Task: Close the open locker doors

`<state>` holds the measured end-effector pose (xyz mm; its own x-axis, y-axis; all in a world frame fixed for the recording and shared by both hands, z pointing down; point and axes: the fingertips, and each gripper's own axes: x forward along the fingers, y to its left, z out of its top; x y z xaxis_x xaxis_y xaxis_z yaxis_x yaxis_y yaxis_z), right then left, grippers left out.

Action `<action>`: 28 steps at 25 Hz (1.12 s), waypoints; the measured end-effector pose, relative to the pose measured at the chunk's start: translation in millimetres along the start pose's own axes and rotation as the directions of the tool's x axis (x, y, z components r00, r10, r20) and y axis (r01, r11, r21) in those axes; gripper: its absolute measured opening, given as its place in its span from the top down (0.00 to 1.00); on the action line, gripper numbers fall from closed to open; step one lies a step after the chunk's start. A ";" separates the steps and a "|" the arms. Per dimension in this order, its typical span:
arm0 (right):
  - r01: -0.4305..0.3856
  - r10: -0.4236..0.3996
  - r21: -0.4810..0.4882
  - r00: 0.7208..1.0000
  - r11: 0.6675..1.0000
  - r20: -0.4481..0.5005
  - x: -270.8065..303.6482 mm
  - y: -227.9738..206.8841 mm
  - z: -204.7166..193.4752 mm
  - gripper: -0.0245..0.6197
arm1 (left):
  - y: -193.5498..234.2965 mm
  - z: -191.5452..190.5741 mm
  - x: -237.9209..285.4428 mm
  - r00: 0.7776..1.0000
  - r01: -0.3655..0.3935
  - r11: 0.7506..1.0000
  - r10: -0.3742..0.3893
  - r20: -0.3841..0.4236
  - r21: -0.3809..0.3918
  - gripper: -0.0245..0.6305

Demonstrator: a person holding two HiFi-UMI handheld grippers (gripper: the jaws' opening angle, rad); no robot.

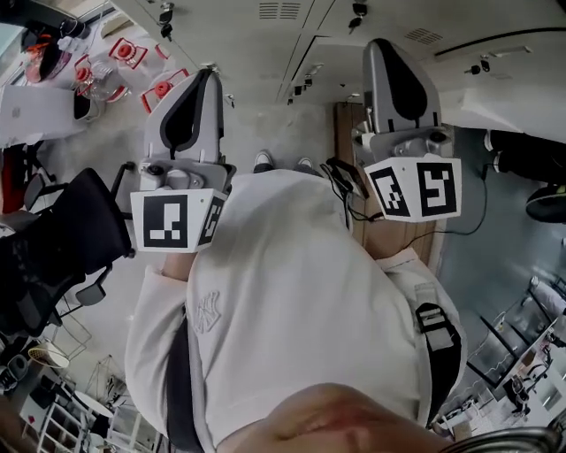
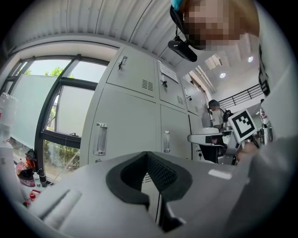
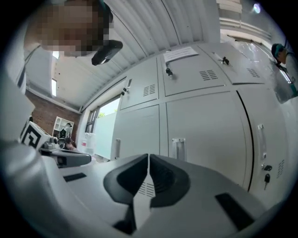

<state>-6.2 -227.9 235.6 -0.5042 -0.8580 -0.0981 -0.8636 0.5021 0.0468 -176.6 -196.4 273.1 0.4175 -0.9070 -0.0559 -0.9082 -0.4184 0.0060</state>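
- Two grippers rise side by side in the head view. The left gripper (image 1: 205, 78) and the right gripper (image 1: 382, 46) both point at the pale grey locker doors (image 1: 292, 26) ahead and are well apart from them. A person's white top (image 1: 292, 301) fills the lower frame, and a marker cube (image 1: 177, 221) sits at the rear of each gripper.
- Left gripper view: the left gripper (image 2: 147, 155) has its dark pads drawn together at the tips, with nothing held between them. Beyond it stand the locker doors (image 2: 125, 111), every one in sight lying flush with its neighbours. The nearest carries a vertical handle (image 2: 99, 138), and a tall window (image 2: 60, 116) sits to their left.
- Right gripper view: the right gripper (image 3: 148, 158) is likewise closed up and empty, with only a thin slit between its pads. The locker doors (image 3: 205, 121) fill the background and appear flat and shut. A paper sheet (image 3: 180, 53) is on one upper door, and a key (image 3: 266, 178) hangs in a lock at far right.
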 end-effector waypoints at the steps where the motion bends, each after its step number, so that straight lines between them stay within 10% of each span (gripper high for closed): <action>1: -0.003 0.003 0.004 1.000 1.000 -0.014 -9.1 5.5 -4.9 0.93 | -5.7 -3.3 -0.6 1.000 0.015 1.000 -0.015 -0.008 -0.006 0.96; 28: -0.007 0.026 0.104 0.984 0.995 -0.176 -214.1 43.4 -52.0 0.94 | -201.2 -22.6 -92.1 0.991 0.124 0.992 -0.125 -0.041 -0.039 0.96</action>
<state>63.8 -28.0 310.3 -0.5199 -0.8505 0.0794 -0.8542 0.5169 -0.0560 -31.7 -29.7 299.6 0.5287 -0.8487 -0.0150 -0.8479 -0.5288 0.0383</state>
